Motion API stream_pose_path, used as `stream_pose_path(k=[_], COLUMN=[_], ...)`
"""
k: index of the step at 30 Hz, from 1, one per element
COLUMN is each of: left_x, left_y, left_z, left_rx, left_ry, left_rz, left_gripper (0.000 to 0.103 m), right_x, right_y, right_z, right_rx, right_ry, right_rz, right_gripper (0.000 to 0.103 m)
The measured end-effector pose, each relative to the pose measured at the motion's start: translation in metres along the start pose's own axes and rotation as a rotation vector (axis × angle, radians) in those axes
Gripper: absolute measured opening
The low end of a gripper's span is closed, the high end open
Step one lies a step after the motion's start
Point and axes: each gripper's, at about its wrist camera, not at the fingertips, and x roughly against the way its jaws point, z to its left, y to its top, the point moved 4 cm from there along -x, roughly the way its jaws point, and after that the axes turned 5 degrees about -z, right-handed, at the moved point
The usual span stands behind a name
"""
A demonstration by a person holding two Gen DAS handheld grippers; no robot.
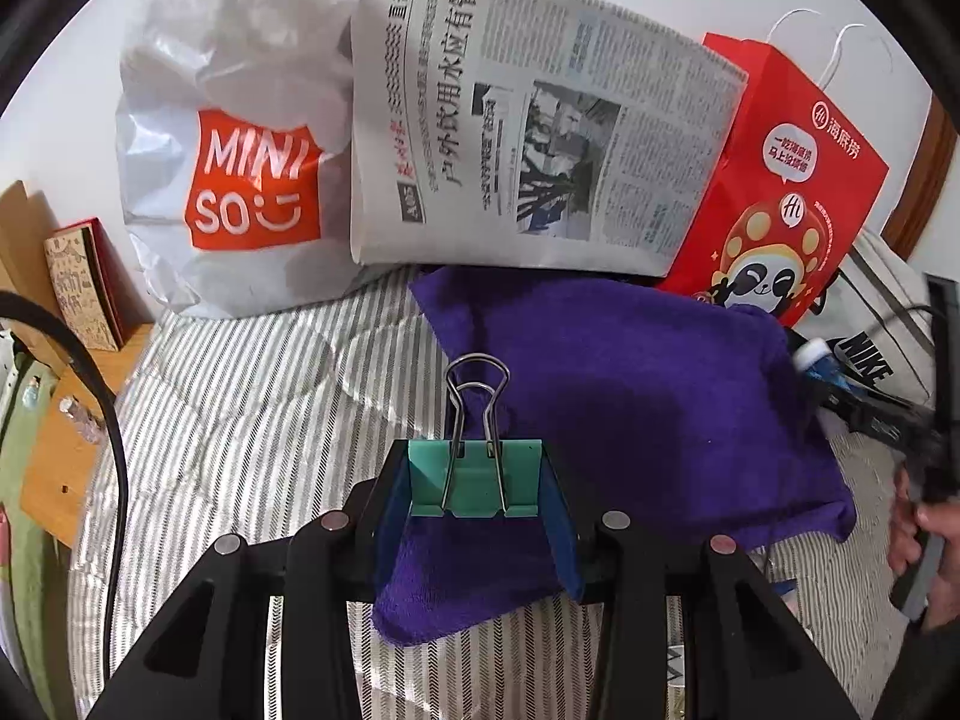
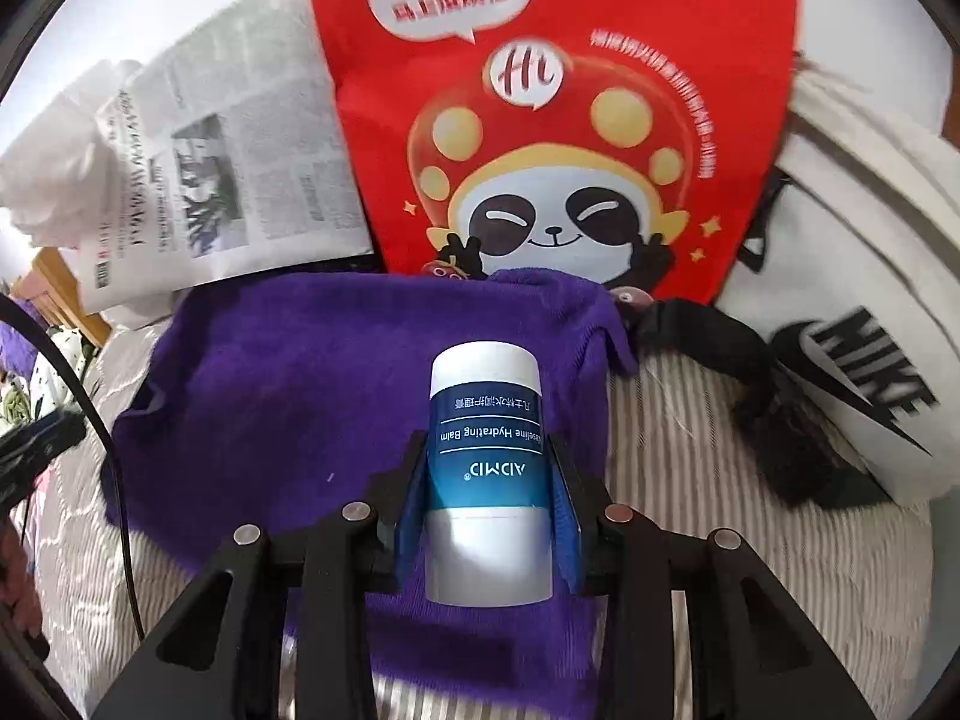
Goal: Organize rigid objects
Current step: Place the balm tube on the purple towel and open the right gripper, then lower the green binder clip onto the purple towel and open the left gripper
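Clearly the carry step is in hand. From the left wrist, the left gripper [image 1: 477, 483] is clamped on a teal binder clip [image 1: 474, 480], its wire handles standing up toward the far side, held above the purple towel [image 1: 648, 396] spread on the striped bedding [image 1: 240, 420]. Far behind stand a white Miniso bag [image 1: 240, 180], a newspaper [image 1: 528, 138] and a red paper bag [image 1: 780, 192].

From the right wrist, the right gripper [image 2: 487, 516] is grasping a blue-and-white balm tube [image 2: 487, 462], cap end pointing away, over the right part of the same towel, with the red bag just beyond and a white Nike bag [image 2: 852, 300] at right.

Neither thing is set down yet. Next, I judge, each hand must pick a clear spot on the towel, lower, and let go so the pieces lie apart.
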Motion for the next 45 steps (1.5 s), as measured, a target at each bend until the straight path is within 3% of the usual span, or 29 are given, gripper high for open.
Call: stream_pose_path(k=[10, 20, 23, 28, 36, 45], left_x=[-0.013, -0.023, -0.024, -0.028, -0.045, -0.076], left_y=[-0.007, -0.007, -0.004, 0.002, 0.014, 0.034], left_z=[0.009, 0.005, 0.001, -0.007, -0.033, -0.053], left_rx=[0.021, 0.029, 0.017, 0.006, -0.021, -0.029], left_ry=[-0.009, -0.026, -0.023, -0.030, -0.060, -0.065], left_rz=[0.035, 0.065, 0.067, 0.062, 0.059, 0.061], left_gripper=[0.039, 0.039, 0.039, 0.039, 0.039, 0.039], right_x=[-0.055, -0.063, -0.064, -0.049, 0.017, 0.056], right_y=[0.004, 0.001, 0.003, -0.002, -0.030, -0.065], right_z=[0.000, -0.003, -0.002, -0.004, -0.004, -0.029], right_rx=[-0.005, 0.002, -0.003, -0.028, -0.019, -0.028], right_ry=[-0.029, -0.033, 0.015, 0.006, 0.009, -0.081], right_rz=[0.086, 0.108, 0.113, 0.111, 0.042, 0.058], right_gripper=[0.037, 0.038, 0.054, 0.056, 0.058, 0.060])
